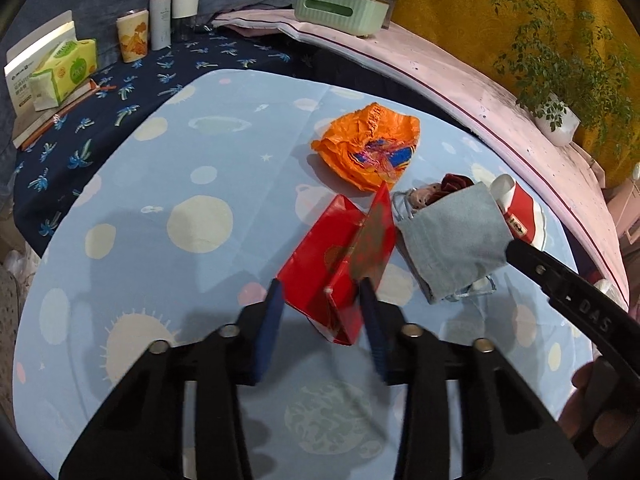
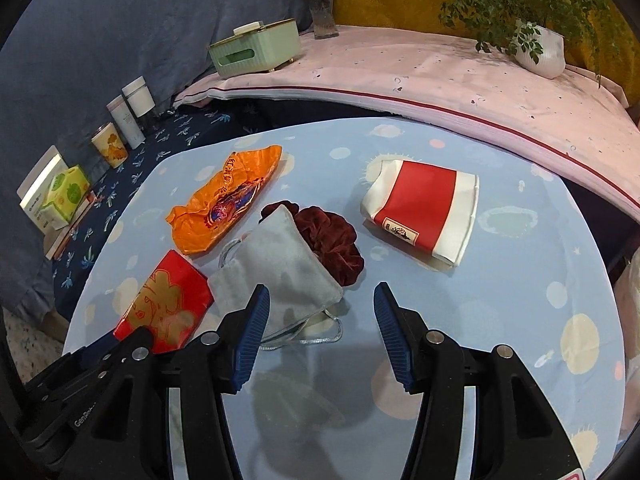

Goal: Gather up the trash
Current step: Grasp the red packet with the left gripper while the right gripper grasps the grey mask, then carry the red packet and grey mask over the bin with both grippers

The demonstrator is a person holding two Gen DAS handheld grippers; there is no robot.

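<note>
Two grippers work near the tablecloth's (image 2: 520, 300) front edge. Left gripper (image 1: 322, 298) pinches the red packet (image 1: 320, 264); right gripper (image 2: 320, 308) hangs half-open, empty, over bare cloth beside the grey pouch (image 2: 280, 268).

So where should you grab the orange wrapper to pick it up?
Grab the orange wrapper at its near crumpled edge, probably coming from above. It lies loose and rumpled on the table, so the raised folds give the fingers something to pinch, and nothing rests on it.
</note>
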